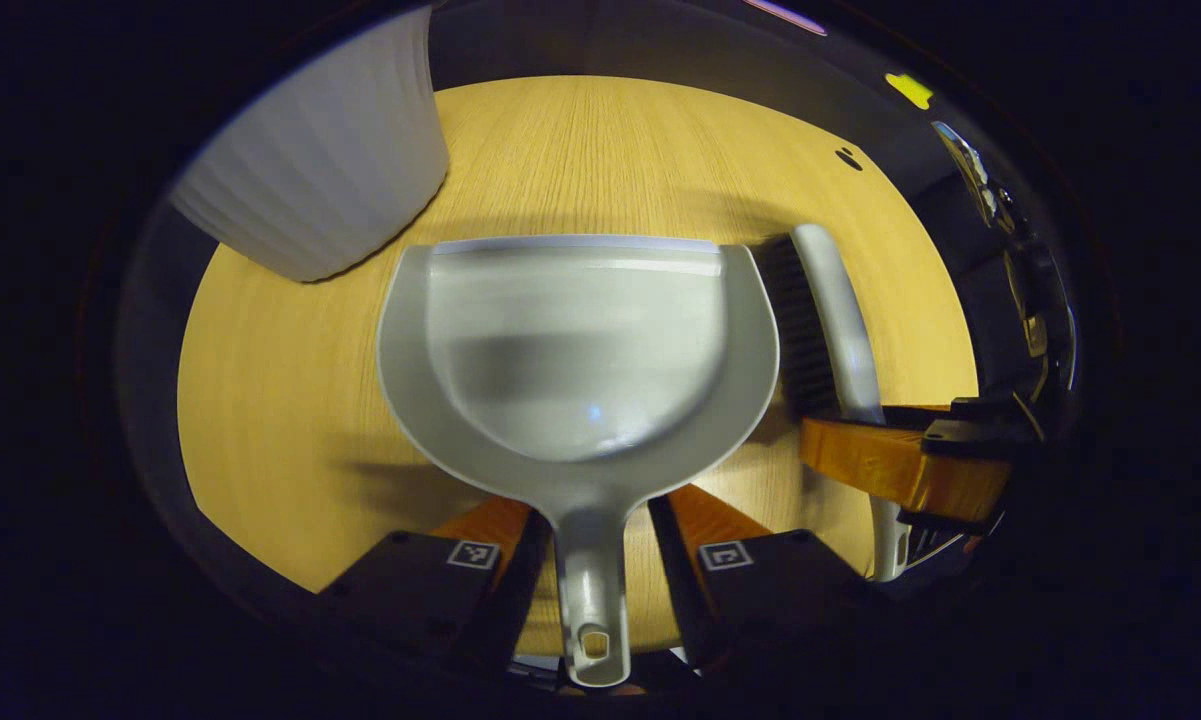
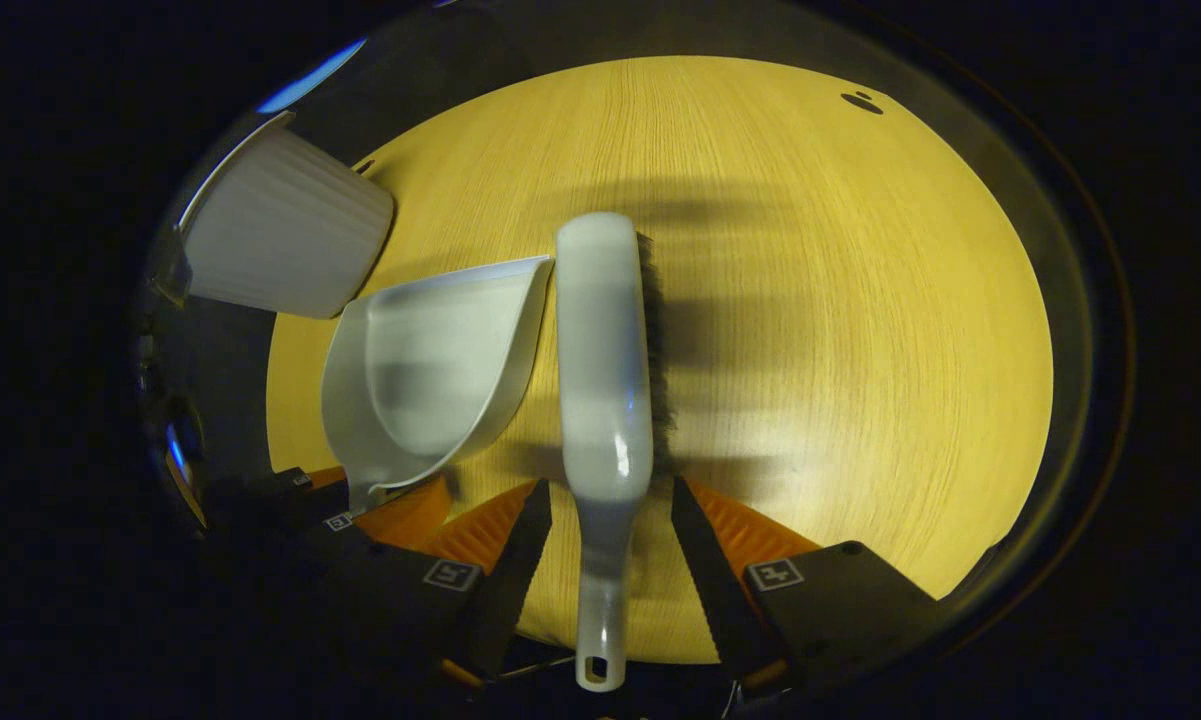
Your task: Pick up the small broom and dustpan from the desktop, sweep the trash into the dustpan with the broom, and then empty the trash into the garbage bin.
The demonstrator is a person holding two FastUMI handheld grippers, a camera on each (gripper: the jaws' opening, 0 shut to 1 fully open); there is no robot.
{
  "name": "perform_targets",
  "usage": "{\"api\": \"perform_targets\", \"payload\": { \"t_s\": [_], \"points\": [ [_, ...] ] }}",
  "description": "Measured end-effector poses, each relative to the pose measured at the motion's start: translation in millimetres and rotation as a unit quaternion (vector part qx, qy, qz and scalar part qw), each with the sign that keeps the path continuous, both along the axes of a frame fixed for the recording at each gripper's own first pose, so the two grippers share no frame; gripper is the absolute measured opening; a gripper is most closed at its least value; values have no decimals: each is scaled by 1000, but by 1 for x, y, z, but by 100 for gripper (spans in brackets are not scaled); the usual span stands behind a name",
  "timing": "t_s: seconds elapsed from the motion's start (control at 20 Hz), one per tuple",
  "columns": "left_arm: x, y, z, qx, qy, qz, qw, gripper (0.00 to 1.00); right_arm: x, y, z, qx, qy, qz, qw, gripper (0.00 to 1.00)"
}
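We see the dustpan [image 1: 580, 340] lying flat on the wooden table [image 1: 290, 400], with its handle pointing straight back between the fingers of the left gripper [image 1: 588, 545]. Its long axis runs along the line of the fingers and its open lip faces away from us. These fingers stand spread on both sides of the handle, with a gap on each side, so they do not yet pinch it

In the right gripper view the broom [image 2: 605, 350] lies the same way: handle toward the right gripper [image 2: 600, 560], bristles on its right side, head far from us. Here also the fingers are spread around the handle, not touching it

Each handle is already centred for its own gripper, so we judge that the next move is only to close. The garbage bin [image 1: 315, 170] stands to the left, just beyond the dustpan. We see no trash on the table
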State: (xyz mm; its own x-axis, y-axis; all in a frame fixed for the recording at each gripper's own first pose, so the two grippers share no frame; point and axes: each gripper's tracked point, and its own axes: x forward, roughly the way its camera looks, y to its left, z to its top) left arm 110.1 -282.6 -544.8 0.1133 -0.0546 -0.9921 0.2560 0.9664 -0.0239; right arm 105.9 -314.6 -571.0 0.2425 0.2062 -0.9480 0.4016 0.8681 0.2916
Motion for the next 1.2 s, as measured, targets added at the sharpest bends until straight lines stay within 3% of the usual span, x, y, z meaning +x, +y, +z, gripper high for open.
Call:
{"api": "perform_targets", "payload": {
  "t_s": [0.05,0.1,0.15,0.2,0.3,0.35,0.4,0.55,0.65,0.7,0.9,1.05,1.1,1.2],
  "points": [
    [0,1,5,4,-7,0,1000,66,-1,-1,5,-2,-9,-2,1000,83],
    [-1,0,10,5,-13,-1,1000,73,-2,-1,14,0,-19,-9,1000,87],
    [-3,-1,19,1,-21,-3,1000,74,-2,-1,24,2,-30,-19,999,93],
    [-5,-2,30,-2,-30,-4,1000,80,-3,-2,37,4,-46,-31,998,88],
    [-10,-2,61,-11,-64,-12,998,81,-4,-9,71,-7,-85,-47,995,88],
    [-9,-3,80,-15,-88,-9,996,81,-6,-15,89,-24,-107,-48,993,100],
    [-10,-5,102,-26,-114,-6,993,81,-6,-20,108,-40,-133,-47,989,99],
    [-8,-19,178,-81,-223,-10,971,81,-6,-27,168,-86,-218,-58,970,99],
    [1,-29,226,-113,-301,-2,947,81,-4,-40,213,-127,-286,-82,946,99],
    [3,-32,245,-134,-335,-3,933,81,2,-46,242,-148,-327,-98,928,99],
    [9,-12,315,-167,-471,-10,866,80,14,-54,354,-220,-477,-121,842,98],
    [13,-14,313,-166,-549,-9,819,80,-1,-47,399,-244,-553,-136,785,97],
    [14,-16,312,-171,-565,-1,807,78,-2,-48,403,-243,-567,-143,774,98],
    [18,-18,308,-179,-577,4,797,78,5,-53,395,-247,-575,-144,767,97]
  ]
}}
